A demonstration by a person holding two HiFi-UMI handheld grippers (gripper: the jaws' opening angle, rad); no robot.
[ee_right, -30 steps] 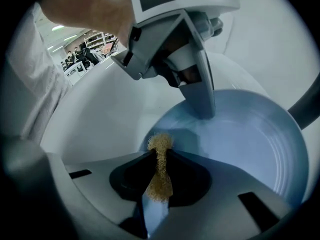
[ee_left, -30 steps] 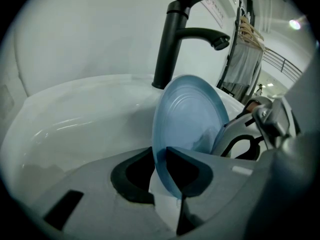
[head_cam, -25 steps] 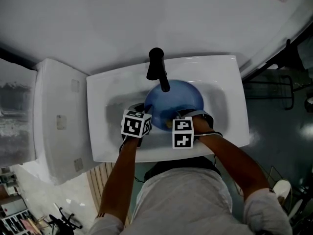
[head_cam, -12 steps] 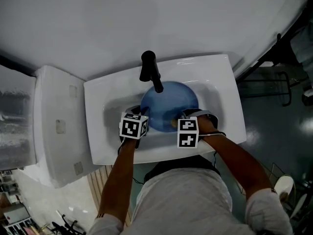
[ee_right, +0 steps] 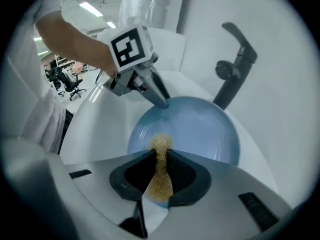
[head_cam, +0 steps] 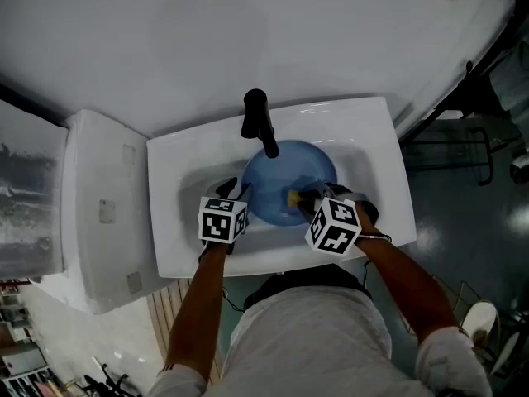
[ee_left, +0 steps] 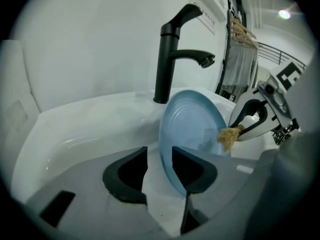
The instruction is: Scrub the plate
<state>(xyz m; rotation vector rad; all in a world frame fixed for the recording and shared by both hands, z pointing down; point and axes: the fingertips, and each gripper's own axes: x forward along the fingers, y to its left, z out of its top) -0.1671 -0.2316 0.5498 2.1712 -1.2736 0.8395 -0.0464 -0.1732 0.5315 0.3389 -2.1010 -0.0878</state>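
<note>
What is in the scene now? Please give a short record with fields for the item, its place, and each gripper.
item: blue plate, tilted, not lying flat
place: in the white sink, below the black faucet
left: left gripper, fingers opening, the plate's rim in the gap between them
right: right gripper, shut on a tan scrubber, its tip against the plate's face

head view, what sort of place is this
Probably a washroom off an office space: a white basin with a black tap, what looks like a toilet cistern beside it, and office chairs beyond in the right gripper view.
</note>
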